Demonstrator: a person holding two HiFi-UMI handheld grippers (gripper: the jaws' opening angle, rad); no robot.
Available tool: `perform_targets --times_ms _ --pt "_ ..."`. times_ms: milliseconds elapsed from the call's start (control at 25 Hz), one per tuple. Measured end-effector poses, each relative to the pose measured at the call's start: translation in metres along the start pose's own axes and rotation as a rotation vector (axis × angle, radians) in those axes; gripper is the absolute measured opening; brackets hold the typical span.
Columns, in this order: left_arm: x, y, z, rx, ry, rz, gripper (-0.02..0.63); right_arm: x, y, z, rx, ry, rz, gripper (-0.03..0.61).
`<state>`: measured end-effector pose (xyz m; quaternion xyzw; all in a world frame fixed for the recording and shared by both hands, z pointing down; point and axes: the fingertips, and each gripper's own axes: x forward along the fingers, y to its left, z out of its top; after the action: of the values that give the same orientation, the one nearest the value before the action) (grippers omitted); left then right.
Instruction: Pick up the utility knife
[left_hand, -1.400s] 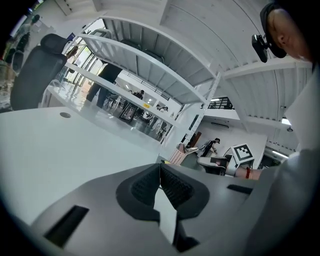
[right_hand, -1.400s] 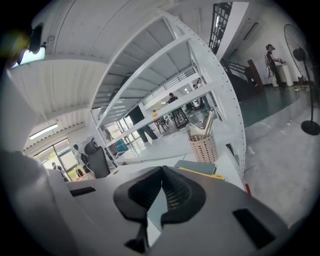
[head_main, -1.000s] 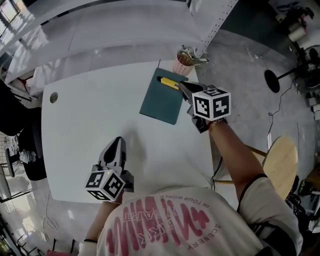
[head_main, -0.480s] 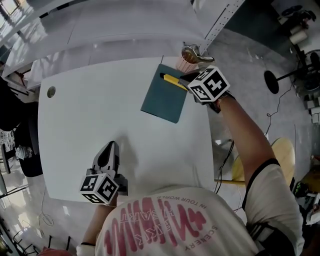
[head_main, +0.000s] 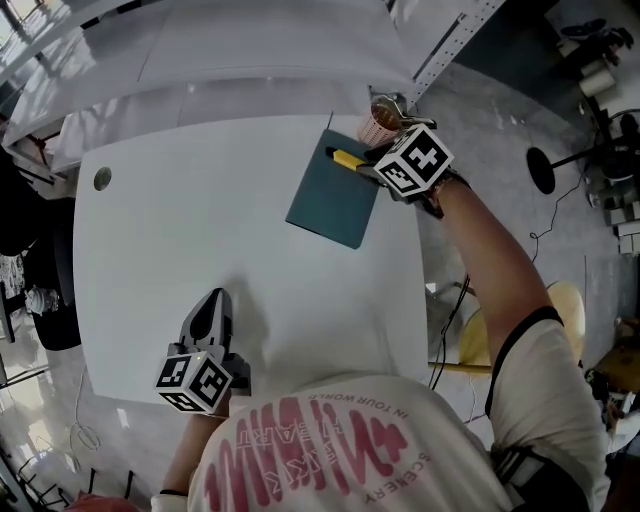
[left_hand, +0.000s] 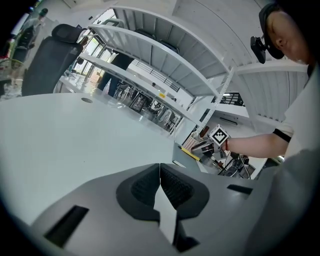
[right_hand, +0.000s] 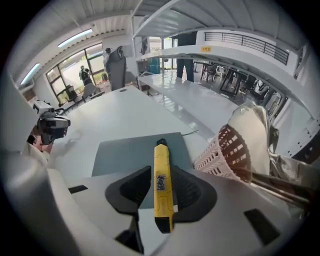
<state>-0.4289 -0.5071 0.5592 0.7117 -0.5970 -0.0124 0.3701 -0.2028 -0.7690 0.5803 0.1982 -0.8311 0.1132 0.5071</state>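
Observation:
The yellow utility knife (head_main: 347, 159) lies on a dark teal cutting mat (head_main: 326, 203) at the table's far right. My right gripper (head_main: 364, 166) points steeply down over the knife's near end. In the right gripper view the knife (right_hand: 161, 180) runs lengthwise between the pads of this gripper (right_hand: 161, 194). Its jaws have just been opening and now stand wide, with a strip of mat (right_hand: 127, 155) showing beside the knife. My left gripper (head_main: 211, 306) rests low over the table's near edge, and its pads (left_hand: 167, 187) are closed together on nothing.
A pink mesh holder (head_main: 376, 124) with tools stands just beyond the mat, close to my right gripper, and fills the right of the right gripper view (right_hand: 235, 147). The white table (head_main: 200, 230) has a cable hole (head_main: 101, 180) at far left. Shelving runs behind it.
My right gripper moved away from me onto the knife and tipped downward; its jaws now straddle the knife. My left gripper drifted toward the table's near edge.

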Motion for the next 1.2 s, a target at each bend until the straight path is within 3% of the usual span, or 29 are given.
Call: perform_targets --times_ms 320,880,1200 --pt "-0.011 0.014 -0.004 -0.017 -0.003 0.033 0.025 0.012 0.0 -0.004 0.02 0.04 0.019 0.153" --pt "-0.014 0.012 -0.011 -0.014 0.0 0.046 0.025 0.022 0.003 -0.015 -0.057 0.117 0.016 0.158" --pt "-0.015 0.014 -0.017 -0.025 -0.005 0.064 0.023 0.026 -0.002 -0.019 0.03 0.123 0.04 0.158"
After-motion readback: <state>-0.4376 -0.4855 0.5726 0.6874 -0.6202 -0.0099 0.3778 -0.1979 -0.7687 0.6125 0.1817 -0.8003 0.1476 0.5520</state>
